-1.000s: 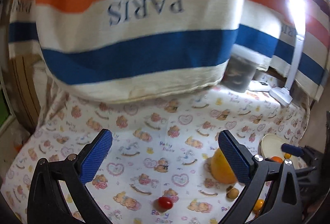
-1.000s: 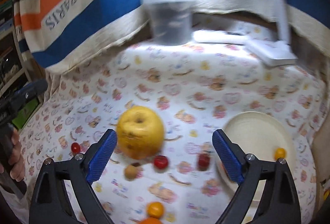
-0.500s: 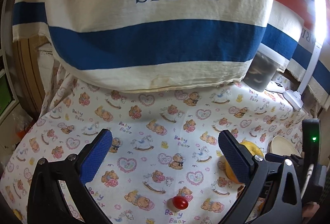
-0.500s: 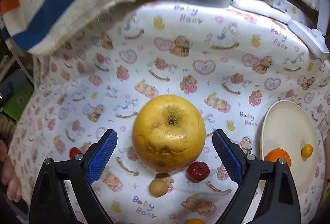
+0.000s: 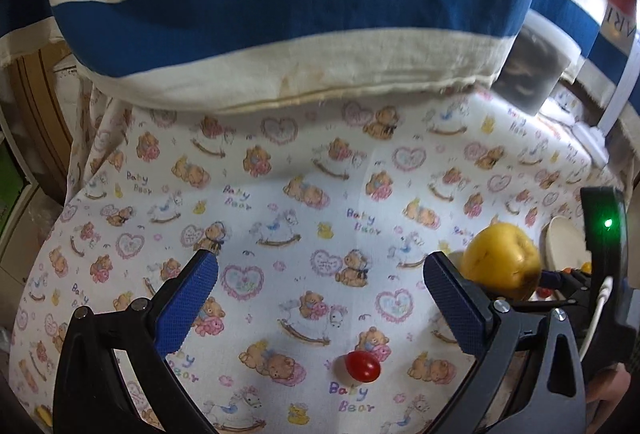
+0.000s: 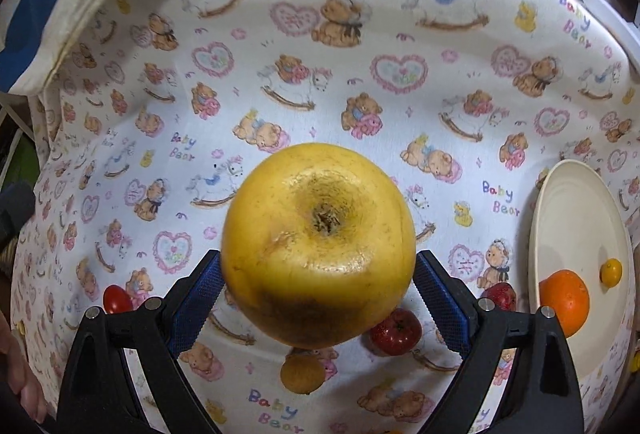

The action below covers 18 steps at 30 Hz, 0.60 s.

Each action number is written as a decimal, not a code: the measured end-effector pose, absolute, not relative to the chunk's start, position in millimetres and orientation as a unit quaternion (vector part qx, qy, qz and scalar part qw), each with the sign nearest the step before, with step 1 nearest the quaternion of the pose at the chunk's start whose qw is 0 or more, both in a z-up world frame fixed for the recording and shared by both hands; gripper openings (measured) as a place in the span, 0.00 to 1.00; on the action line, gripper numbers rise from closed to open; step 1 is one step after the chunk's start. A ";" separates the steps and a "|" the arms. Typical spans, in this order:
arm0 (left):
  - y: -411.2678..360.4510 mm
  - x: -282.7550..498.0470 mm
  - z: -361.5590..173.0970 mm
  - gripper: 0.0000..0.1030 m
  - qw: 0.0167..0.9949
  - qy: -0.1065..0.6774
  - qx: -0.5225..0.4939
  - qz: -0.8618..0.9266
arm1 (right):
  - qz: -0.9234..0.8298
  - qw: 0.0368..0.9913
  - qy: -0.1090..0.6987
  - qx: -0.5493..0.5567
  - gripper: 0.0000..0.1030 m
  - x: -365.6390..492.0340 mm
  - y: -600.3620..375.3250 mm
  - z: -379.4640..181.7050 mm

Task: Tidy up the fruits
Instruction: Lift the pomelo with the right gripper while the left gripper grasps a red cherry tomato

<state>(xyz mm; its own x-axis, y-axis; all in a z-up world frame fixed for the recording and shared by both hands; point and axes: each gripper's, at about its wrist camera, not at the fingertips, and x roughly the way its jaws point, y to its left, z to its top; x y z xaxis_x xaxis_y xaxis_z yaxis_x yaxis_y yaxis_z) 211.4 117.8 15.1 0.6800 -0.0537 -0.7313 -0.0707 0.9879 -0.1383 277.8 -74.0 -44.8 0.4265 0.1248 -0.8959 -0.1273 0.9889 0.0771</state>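
right tongs (image 6: 318,298): clamped on yellow fruit (image 6: 318,246)
left tongs (image 5: 320,298): wide, empty, above cherry tomato (image 5: 363,366)

1. The right gripper (image 6: 318,294) has moved forward onto the large yellow fruit (image 6: 318,246); a second ago the fruit lay beyond its left pad, half a second ago between the open pads, and now both blue pads press its sides.
2. That fruit now fills the middle of the right wrist view, hiding part of the small red fruit (image 6: 396,332) behind it.
3. In the left wrist view the yellow fruit has risen clear of the left gripper's (image 5: 320,306) right pad.
4. The cherry tomato (image 5: 363,366) sits closer to that gripper's centre than before.
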 end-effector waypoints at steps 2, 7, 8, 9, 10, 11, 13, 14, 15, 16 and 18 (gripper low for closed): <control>118.7 212.6 12.1 0.99 0.910 0.405 -0.083 0.003 | 0.075 0.842 0.534 0.001 0.92 280.2 -73.4 -46.8; 120.2 213.0 12.3 0.99 0.911 0.405 -0.080 0.011 | 0.076 0.841 0.536 0.002 0.91 281.6 -70.8 -50.2; 121.6 212.8 13.6 0.99 0.912 0.402 -0.080 0.015 | 0.070 0.842 0.535 -0.005 0.87 281.5 -69.5 -50.6; 122.8 213.0 14.2 0.99 0.912 0.402 -0.082 0.014 | 0.069 0.844 0.532 -0.005 0.87 281.7 -68.4 -50.8; 124.2 213.2 14.5 0.99 0.911 0.403 -0.086 0.012 | 0.069 0.845 0.531 -0.002 0.87 281.5 -68.7 -50.6; 125.2 213.3 14.8 0.99 0.910 0.404 -0.089 0.011 | 0.070 0.845 0.530 0.000 0.87 281.1 -69.2 -50.5; 123.7 212.0 17.2 0.99 0.912 0.400 -0.084 0.017 | 0.073 0.844 0.531 0.004 0.87 280.1 -72.8 -49.7; 121.0 210.3 19.5 0.99 0.916 0.394 -0.072 0.025 | 0.074 0.843 0.532 0.011 0.87 280.5 -71.7 -51.4; 117.4 208.2 22.0 0.99 0.920 0.387 -0.059 0.032 | 0.075 0.842 0.534 0.018 0.87 277.9 -76.8 -49.7; 114.1 206.7 23.8 0.99 0.923 0.381 -0.049 0.034 | 0.077 0.842 0.533 0.023 0.87 275.7 -79.2 -47.9; 107.0 203.7 24.4 0.99 0.924 0.379 -0.037 0.025 | 0.077 0.845 0.529 0.017 0.87 269.9 -81.6 -41.8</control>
